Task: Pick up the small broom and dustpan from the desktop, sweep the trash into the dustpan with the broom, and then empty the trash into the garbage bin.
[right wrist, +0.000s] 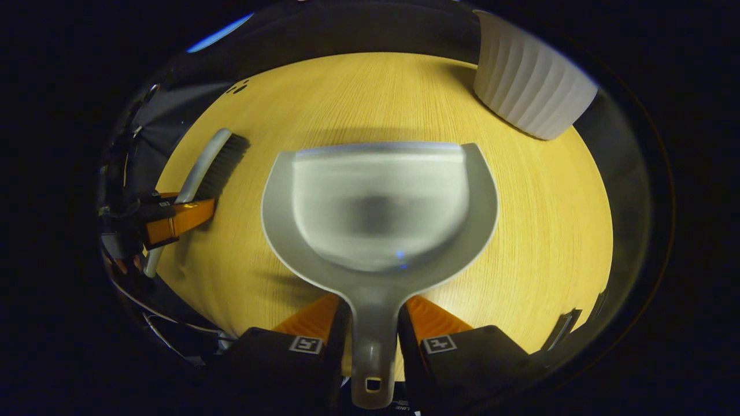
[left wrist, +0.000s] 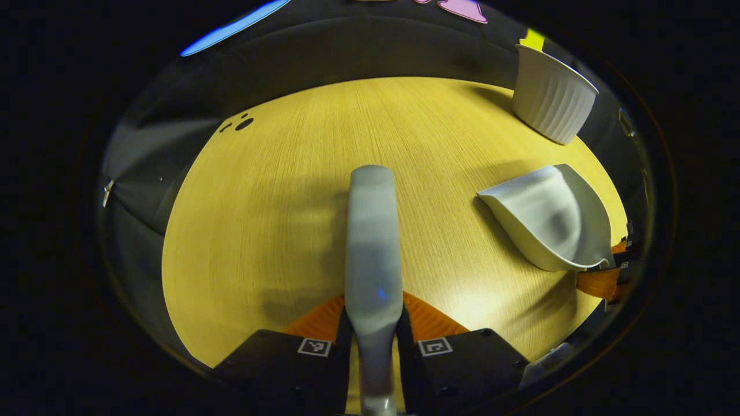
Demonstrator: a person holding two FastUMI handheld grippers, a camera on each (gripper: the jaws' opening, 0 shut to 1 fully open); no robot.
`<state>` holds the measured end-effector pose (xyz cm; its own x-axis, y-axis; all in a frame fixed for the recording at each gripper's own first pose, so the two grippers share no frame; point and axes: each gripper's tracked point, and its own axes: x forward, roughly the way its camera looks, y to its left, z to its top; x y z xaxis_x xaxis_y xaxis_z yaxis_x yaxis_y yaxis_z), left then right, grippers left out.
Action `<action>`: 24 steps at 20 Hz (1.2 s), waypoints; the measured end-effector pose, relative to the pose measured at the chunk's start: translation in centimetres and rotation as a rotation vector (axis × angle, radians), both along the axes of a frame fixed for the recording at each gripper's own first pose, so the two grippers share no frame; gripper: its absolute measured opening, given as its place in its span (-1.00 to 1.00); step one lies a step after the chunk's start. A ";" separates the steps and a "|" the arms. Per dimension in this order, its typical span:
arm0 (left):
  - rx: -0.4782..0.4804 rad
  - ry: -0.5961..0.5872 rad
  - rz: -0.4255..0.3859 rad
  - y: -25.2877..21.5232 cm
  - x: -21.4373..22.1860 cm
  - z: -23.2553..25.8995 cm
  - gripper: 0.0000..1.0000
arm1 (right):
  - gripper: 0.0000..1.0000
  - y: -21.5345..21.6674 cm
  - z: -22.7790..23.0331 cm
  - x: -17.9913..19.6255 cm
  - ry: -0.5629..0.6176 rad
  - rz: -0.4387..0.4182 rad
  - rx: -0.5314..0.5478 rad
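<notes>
Two containers show: the dustpan (right wrist: 378,202), its scoop bare, at frame centre, and the ribbed garbage bin (right wrist: 529,86) upper right (inside hidden). The right gripper (right wrist: 373,335) clamps the dustpan's handle; the left gripper (left wrist: 374,332) clamps the broom (left wrist: 373,242).

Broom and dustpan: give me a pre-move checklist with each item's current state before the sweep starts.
1. Left gripper closed on the broom handle: ok, both fingers press its sides.
2. Right gripper closed on the dustpan handle: ok, the handle sits clamped between both fingers.
3. Dustpan's front lip flat on the desktop: cannot tell; in the left gripper view the pan looks tilted.
4. Trash located: cannot tell; a few dark specks lie at the far left edge, too small to identify.
5. Garbage bin within sight: ok, the white ribbed bin stands upright at the far right of the desktop.
6. Pan empty: ok, nothing visible inside.
</notes>
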<state>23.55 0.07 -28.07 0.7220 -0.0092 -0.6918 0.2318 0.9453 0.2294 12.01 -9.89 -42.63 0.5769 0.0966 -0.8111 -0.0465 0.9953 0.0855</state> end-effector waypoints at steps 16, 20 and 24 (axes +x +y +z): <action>-0.144 -0.477 -0.134 -5.5 -7.5 16.2 0.94 | 0.99 -3.5 14.3 -1.1 -0.465 -0.118 -0.048; -0.180 -0.622 -0.113 -5.4 -9.7 21.4 0.94 | 0.99 -3.2 19.1 -1.5 -0.630 -0.094 -0.048; -0.188 -0.794 -0.078 -4.4 -12.4 26.5 0.94 | 0.99 -1.9 23.7 -2.4 -0.798 -0.056 0.001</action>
<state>11.20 -4.30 -1.53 0.9886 -0.1445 0.0432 0.1337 0.9723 0.1919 9.59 -11.79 -18.94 0.9871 0.0511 -0.1516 -0.0442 0.9978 0.0485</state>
